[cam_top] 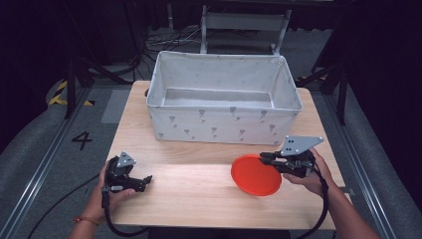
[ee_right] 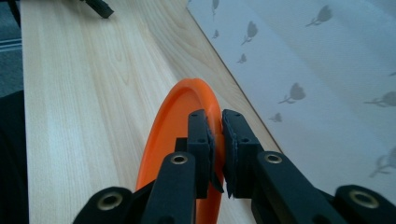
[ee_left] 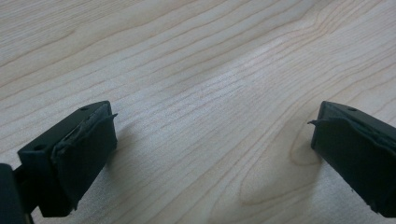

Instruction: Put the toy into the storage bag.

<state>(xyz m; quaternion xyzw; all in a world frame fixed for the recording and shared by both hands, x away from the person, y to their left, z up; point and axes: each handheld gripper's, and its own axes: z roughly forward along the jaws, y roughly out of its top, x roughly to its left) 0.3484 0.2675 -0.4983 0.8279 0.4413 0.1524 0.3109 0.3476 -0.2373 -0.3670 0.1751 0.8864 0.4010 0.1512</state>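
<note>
An orange plate [cam_top: 256,175] is tilted above the wooden table [cam_top: 199,194] at front right. My right gripper [cam_top: 263,158] is shut on its far right rim, and the right gripper view shows the rim [ee_right: 205,95] pinched between the two black jaws of that gripper [ee_right: 217,122]. At the front left, my left gripper [cam_top: 147,180] rests low over the table, open. In the left gripper view its two pads [ee_left: 88,140] stand wide apart over bare wood with nothing between them.
A large white fabric bin [cam_top: 223,127] with small grey tulip prints stands at the back middle of the table; its inside looks bare. Its side wall [ee_right: 317,84] is close beside the plate. Cables trail from both grippers off the front edge.
</note>
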